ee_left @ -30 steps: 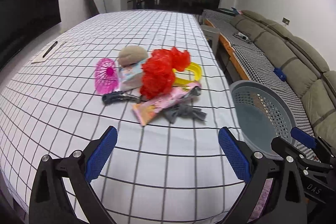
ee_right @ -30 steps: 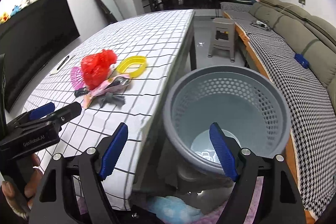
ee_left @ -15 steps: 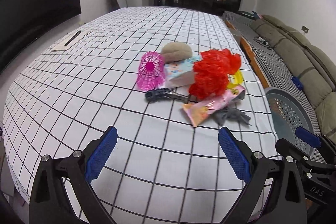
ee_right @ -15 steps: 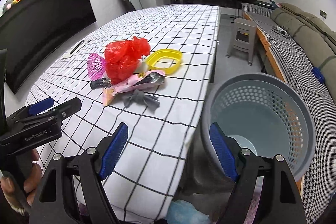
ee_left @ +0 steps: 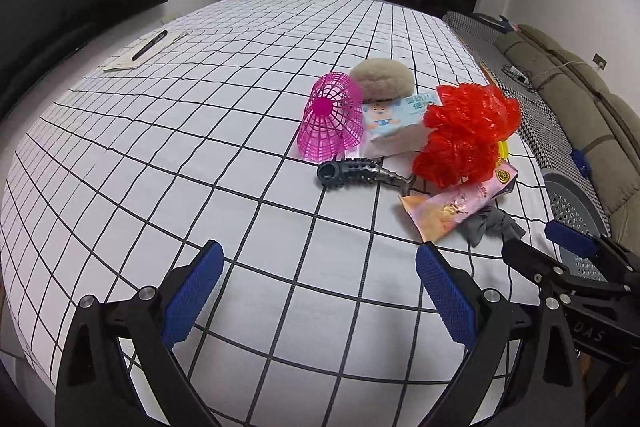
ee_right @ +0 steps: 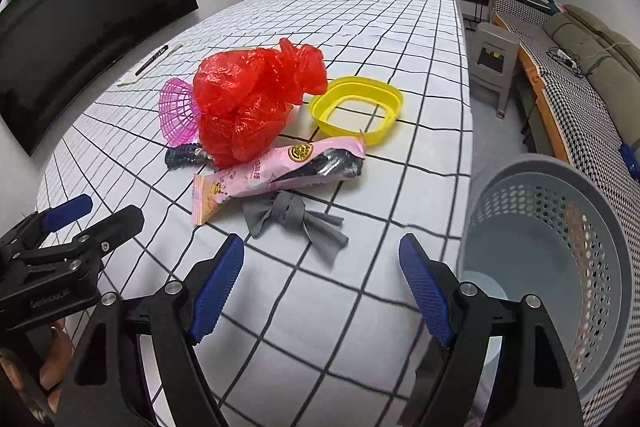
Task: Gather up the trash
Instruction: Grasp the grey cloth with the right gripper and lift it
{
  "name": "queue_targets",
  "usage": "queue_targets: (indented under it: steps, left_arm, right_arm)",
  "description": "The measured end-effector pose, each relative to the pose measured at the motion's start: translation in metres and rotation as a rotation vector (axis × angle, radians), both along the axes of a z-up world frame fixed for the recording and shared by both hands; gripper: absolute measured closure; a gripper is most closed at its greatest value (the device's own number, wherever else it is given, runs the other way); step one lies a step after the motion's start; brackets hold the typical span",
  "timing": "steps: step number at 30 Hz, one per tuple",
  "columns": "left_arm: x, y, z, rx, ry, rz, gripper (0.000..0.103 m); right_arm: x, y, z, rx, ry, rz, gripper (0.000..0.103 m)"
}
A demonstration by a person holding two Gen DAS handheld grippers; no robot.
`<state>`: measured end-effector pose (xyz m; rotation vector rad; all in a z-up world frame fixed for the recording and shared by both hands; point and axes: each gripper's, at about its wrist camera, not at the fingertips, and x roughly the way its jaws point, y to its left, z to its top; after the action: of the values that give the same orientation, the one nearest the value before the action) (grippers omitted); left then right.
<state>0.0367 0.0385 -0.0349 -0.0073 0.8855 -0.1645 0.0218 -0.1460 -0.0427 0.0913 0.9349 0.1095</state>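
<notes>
Even, bright indoor light, soft shadows, strong fisheye bending and dark corners.

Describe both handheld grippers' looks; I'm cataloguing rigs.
The left gripper and right gripper match: black plastic frames with silver screws and ribbed blue finger pads. White lettering marks each body, only partly readable. No cables or sleeves are visible.

A table [ee_left: 200, 147] under a white black-gridded cloth carries one close cluster (red plastic bag [ee_right: 252, 99], pink snack wrapper [ee_right: 272, 173], grey rag [ee_right: 292, 217], yellow frame [ee_right: 356, 109], pink mesh cup [ee_left: 330, 117], dark ribbed piece [ee_left: 356, 173]), with a pen [ee_left: 150, 45] well apart.
</notes>
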Motion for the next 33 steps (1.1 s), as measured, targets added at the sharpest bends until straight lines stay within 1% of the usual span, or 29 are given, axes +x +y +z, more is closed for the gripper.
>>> queue_targets:
  steps: [3, 7, 10, 17, 19, 21, 22, 24, 25, 27, 28, 31, 33]
  left_arm:
    - [0.005, 0.003, -0.004, -0.017, 0.015, 0.003, 0.008]
    - [0.008, 0.005, -0.008, -0.024, 0.025, 0.012, 0.008]
    - [0.008, 0.006, -0.009, -0.028, 0.028, 0.017, 0.008]
    - [0.010, 0.011, -0.011, -0.035, 0.027, 0.013, 0.008]
    - [0.009, 0.010, -0.010, -0.035, 0.025, 0.013, 0.008]
    - [0.009, 0.011, -0.010, -0.036, 0.024, 0.013, 0.008]
    - [0.008, 0.011, -0.010, -0.036, 0.024, 0.013, 0.008]
    - [0.008, 0.010, -0.010, -0.037, 0.024, 0.011, 0.008]
    - [0.007, 0.010, -0.010, -0.035, 0.023, 0.010, 0.008]
    - [0.006, 0.009, -0.010, -0.034, 0.021, 0.011, 0.008]
    - [0.006, 0.009, -0.009, -0.034, 0.020, 0.010, 0.008]
    - [0.003, 0.008, -0.008, -0.033, 0.014, 0.002, 0.008]
    - [0.000, 0.003, -0.006, -0.028, 0.010, -0.004, 0.008]
  right_arm:
    - [0.012, 0.003, -0.003, 0.001, 0.021, 0.014, 0.027]
    - [0.022, 0.009, -0.005, -0.044, 0.029, 0.031, 0.027]
    - [0.027, 0.014, -0.009, -0.059, 0.041, 0.042, 0.027]
    - [0.030, 0.022, -0.010, -0.107, 0.044, 0.068, 0.027]
    - [0.028, 0.027, -0.010, -0.129, 0.039, 0.082, 0.030]
    - [0.026, 0.029, -0.009, -0.128, 0.034, 0.096, 0.042]
    - [0.025, 0.030, -0.009, -0.126, 0.032, 0.101, 0.044]
    - [0.023, 0.032, -0.008, -0.127, 0.027, 0.108, 0.053]
    - [0.022, 0.032, -0.007, -0.124, 0.024, 0.112, 0.055]
    - [0.019, 0.031, -0.007, -0.120, 0.019, 0.112, 0.064]
    - [0.017, 0.030, -0.007, -0.111, 0.017, 0.109, 0.066]
    - [0.012, 0.025, -0.006, -0.080, 0.014, 0.096, 0.074]
    - [0.008, 0.023, -0.006, -0.065, 0.014, 0.089, 0.089]
